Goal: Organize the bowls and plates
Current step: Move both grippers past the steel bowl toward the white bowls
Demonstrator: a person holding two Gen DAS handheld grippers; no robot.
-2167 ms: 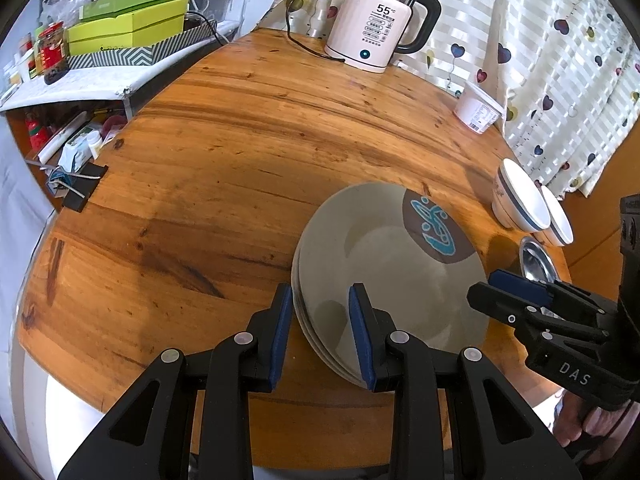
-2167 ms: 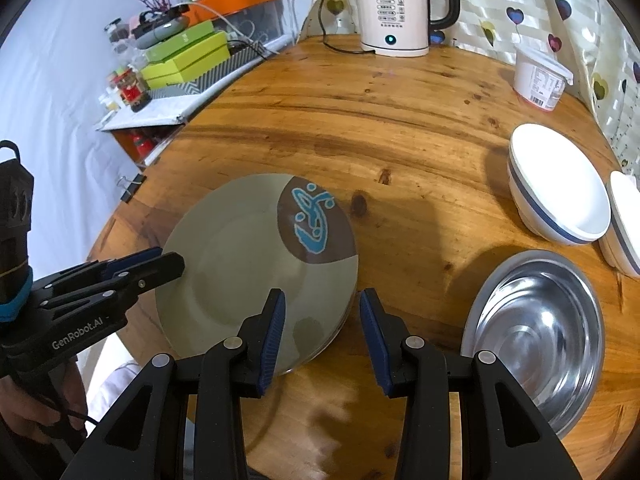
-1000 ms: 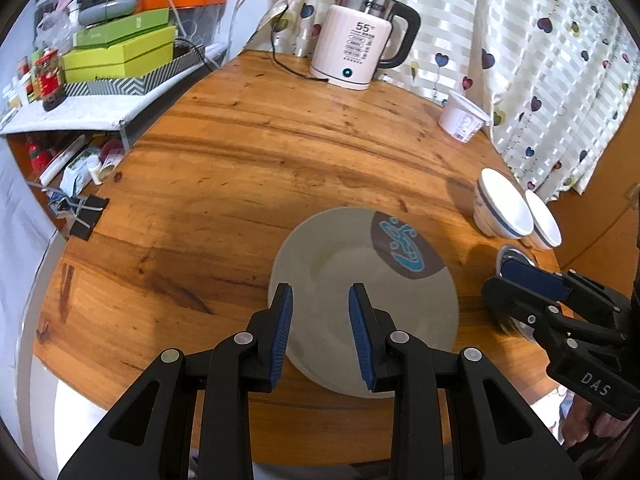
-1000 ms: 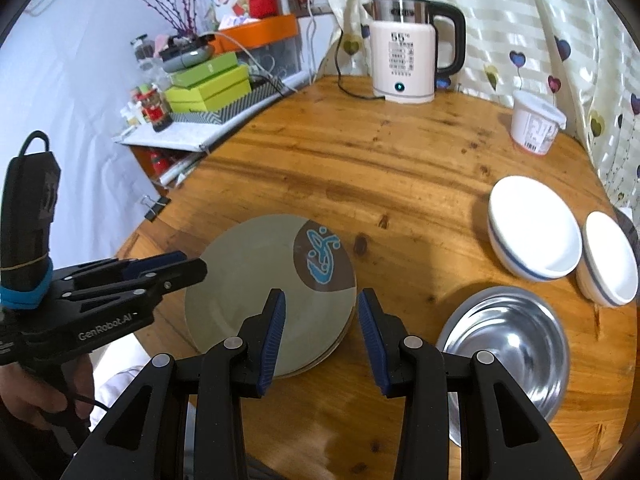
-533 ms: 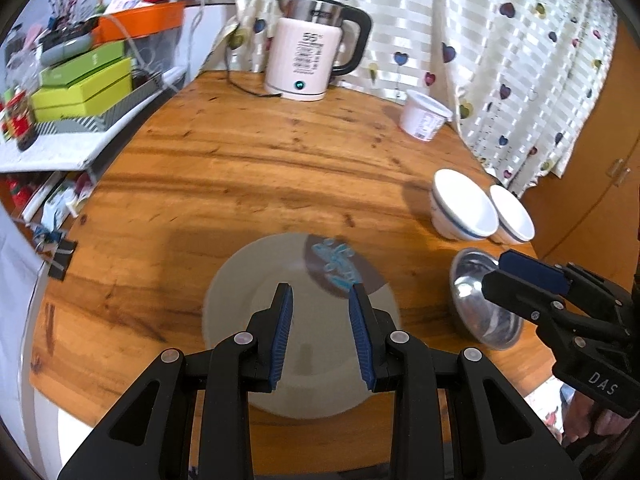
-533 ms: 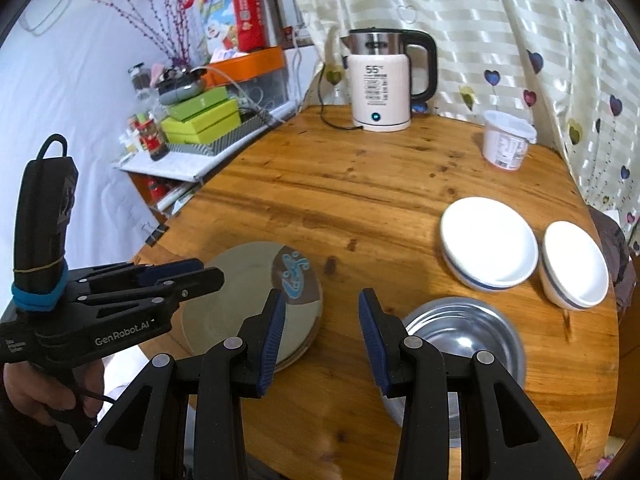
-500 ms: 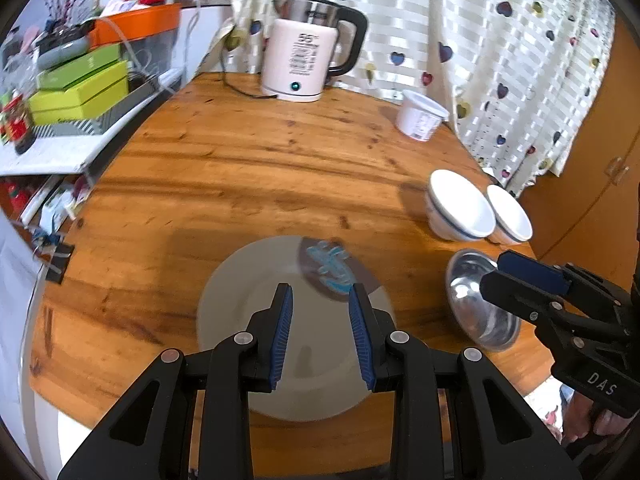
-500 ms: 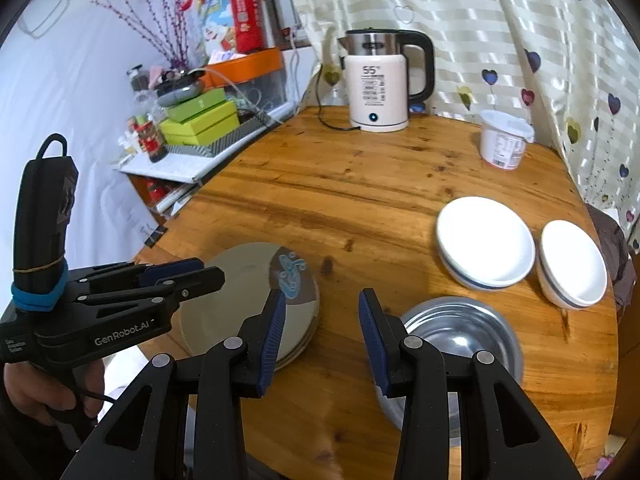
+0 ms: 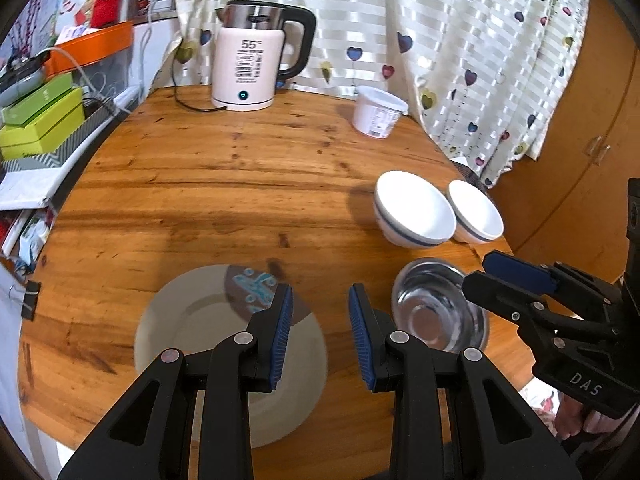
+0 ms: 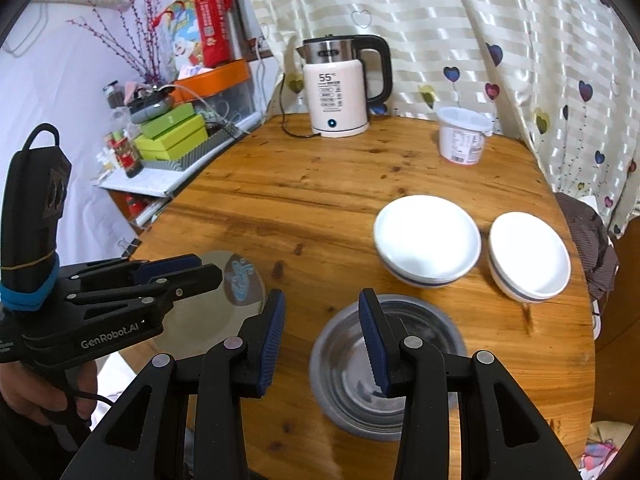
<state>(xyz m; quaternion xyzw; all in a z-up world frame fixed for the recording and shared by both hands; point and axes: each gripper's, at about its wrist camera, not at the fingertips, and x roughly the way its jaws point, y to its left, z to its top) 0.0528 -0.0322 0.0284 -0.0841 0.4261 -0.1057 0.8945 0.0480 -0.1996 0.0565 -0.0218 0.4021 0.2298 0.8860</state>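
I am holding my left claw (image 9: 320, 332) and my right claw (image 10: 322, 338) spread and empty above the round wooden surface (image 9: 224, 184). The stack of plates (image 9: 192, 320) is lying at the near edge, the steel bowl (image 10: 384, 364) just beside it, and two white bowls (image 10: 428, 240) are sitting side by side beyond. I am judging the plates and white bowls as ceramic: stiff, heavy, glazed slick and breakable, so a rim pinch suits them; the steel bowl looks light and slippery. The kettle (image 9: 250, 68) and white tub (image 9: 378, 114) are standing well apart at the back, blocking nothing.
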